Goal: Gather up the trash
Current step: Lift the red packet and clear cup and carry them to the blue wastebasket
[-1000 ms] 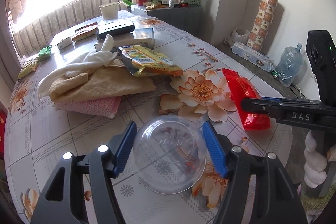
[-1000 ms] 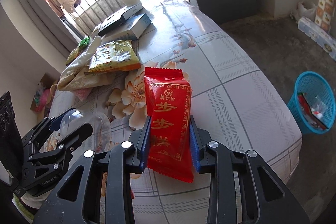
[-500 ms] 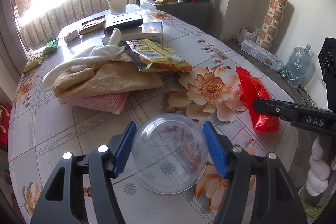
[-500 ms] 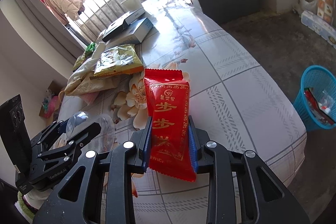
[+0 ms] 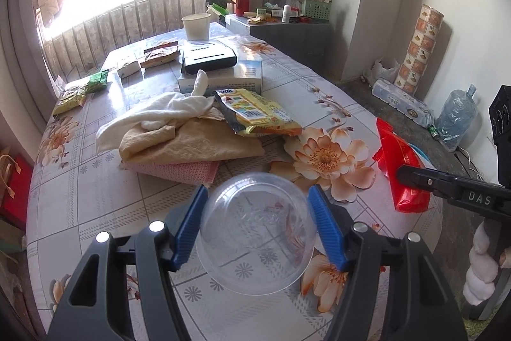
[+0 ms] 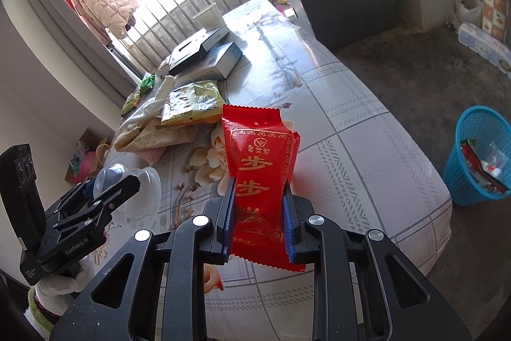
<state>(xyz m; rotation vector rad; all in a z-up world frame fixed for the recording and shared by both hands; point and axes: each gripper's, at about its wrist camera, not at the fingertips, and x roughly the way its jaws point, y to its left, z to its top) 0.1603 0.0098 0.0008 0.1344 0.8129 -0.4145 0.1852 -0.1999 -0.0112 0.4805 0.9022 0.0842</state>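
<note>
Jaws of the right gripper [image 6: 259, 226] have been closing on the red wrapper [image 6: 260, 168]; the left gripper [image 5: 257, 229] is clamping the clear cup [image 5: 255, 232]. Both should be carried level toward the blue basket [image 6: 472, 149] at three o'clock, grips firm.

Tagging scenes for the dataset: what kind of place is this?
Likely a lived-in home room: a table under a floral plastic cloth, a quilted pink coat hung by the barred window, a blue plastic waste basket on the floor.

right gripper [image 6: 258, 216] is squeezing tighter on the red snack packet [image 6: 260, 178], pinching its waist, and it's lifting off the table [image 6: 367, 149] now
</note>
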